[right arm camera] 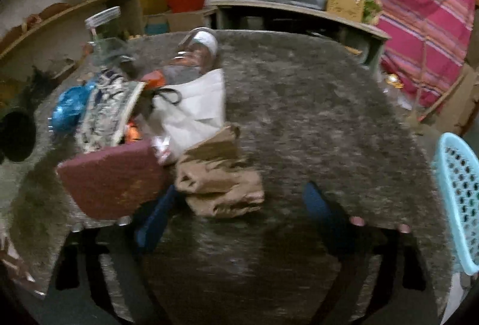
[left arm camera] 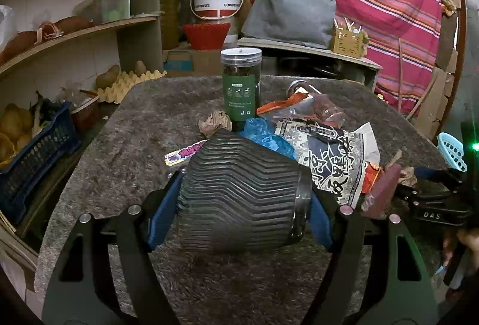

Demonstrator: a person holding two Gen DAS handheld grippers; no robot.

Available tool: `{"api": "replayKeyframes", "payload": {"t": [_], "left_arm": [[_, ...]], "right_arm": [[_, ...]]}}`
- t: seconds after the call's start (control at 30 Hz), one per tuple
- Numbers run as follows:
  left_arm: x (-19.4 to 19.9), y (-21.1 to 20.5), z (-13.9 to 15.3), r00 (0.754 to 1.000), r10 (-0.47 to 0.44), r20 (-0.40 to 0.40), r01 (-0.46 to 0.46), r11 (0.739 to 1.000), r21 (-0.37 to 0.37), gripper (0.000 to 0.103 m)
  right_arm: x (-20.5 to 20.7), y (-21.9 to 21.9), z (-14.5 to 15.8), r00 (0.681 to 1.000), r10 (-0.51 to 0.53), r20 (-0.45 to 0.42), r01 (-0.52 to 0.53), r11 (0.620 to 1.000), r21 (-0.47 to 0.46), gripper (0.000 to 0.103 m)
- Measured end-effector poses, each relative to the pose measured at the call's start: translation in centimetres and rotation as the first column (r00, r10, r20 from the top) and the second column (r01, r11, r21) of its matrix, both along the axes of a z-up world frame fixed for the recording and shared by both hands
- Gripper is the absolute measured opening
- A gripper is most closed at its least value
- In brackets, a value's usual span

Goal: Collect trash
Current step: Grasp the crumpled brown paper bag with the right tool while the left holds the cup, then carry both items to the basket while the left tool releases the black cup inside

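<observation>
My left gripper [left arm camera: 239, 196] is shut on a dark ribbed cup [left arm camera: 239, 193], held on its side above the grey fuzzy table [left arm camera: 134, 130]. Behind it lie a crumpled brown paper ball [left arm camera: 215, 122], a blue plastic bag [left arm camera: 269, 136], a printed black-and-white wrapper [left arm camera: 335, 157], orange wrappers and a small pink sticker packet [left arm camera: 185, 152]. My right gripper [right arm camera: 239, 211] is open over the table; crumpled brown paper [right arm camera: 221, 184] lies by its left finger [right arm camera: 155, 217], next to a maroon pad [right arm camera: 113, 178] and a white wrapper [right arm camera: 194, 109]. The right wrist view is blurred.
A green-labelled jar [left arm camera: 241, 85] stands at the table's back. A light blue perforated basket [right arm camera: 458, 199] sits off the table's right edge, also in the left wrist view [left arm camera: 452, 151]. Shelves with potatoes, an egg tray and a dark blue crate [left arm camera: 36, 157] stand left.
</observation>
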State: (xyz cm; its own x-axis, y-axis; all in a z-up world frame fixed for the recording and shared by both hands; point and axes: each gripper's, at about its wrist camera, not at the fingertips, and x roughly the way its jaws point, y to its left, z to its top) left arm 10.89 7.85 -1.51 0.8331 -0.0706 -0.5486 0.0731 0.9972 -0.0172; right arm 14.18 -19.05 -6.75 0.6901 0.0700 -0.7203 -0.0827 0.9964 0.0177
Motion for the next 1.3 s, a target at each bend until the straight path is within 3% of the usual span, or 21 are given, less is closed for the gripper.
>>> {"api": "replayKeyframes", "payload": {"t": [0.07,0.1,0.33,0.8,1.03,1.2,1.3], "left_arm": [[0.0,0.1,0.0,1.000,0.003,0.002,-0.003,1.000,0.000,0.074],[0.0,0.2,0.0,1.000,0.006,0.003,-0.006,1.000,-0.002,0.074],[-0.2,0.6,0.3,1.000,0.021,0.016,-0.021,1.000,-0.012,0.074],[-0.4,0.4,0.8,0.999,0.036,0.035,-0.035,0.999,-0.012,0.074],[0.0,-2.0,1.2,0.998,0.029,0.048,-0.029,1.000,0.002,0.074],[0.2,-5.3,2.5,0.995,0.004,0.100,-0.009,0.999,0.047,0.074],[1.0,-7.3,3.6,0.993,-0.007,0.116,0.004,1.000,0.030,0.074]], "right_arm": [[0.0,0.2,0.1,1.000,0.030,-0.005,-0.030,0.999,0.026,0.056],[-0.1,0.4,0.2,0.999,0.051,-0.006,-0.051,0.998,0.041,0.053],[-0.9,0.6,1.0,0.998,0.060,0.032,-0.060,0.998,0.003,0.053],[-1.5,-4.7,3.1,0.993,-0.078,0.092,0.078,0.997,0.005,0.053],[-1.8,-6.9,3.9,0.988,-0.100,0.114,0.099,0.995,0.015,0.053],[-1.9,-9.0,5.3,0.981,-0.125,0.150,0.122,0.992,0.030,0.053],[-2.2,-10.7,6.5,0.971,-0.146,0.190,0.142,0.989,0.033,0.053]]}}
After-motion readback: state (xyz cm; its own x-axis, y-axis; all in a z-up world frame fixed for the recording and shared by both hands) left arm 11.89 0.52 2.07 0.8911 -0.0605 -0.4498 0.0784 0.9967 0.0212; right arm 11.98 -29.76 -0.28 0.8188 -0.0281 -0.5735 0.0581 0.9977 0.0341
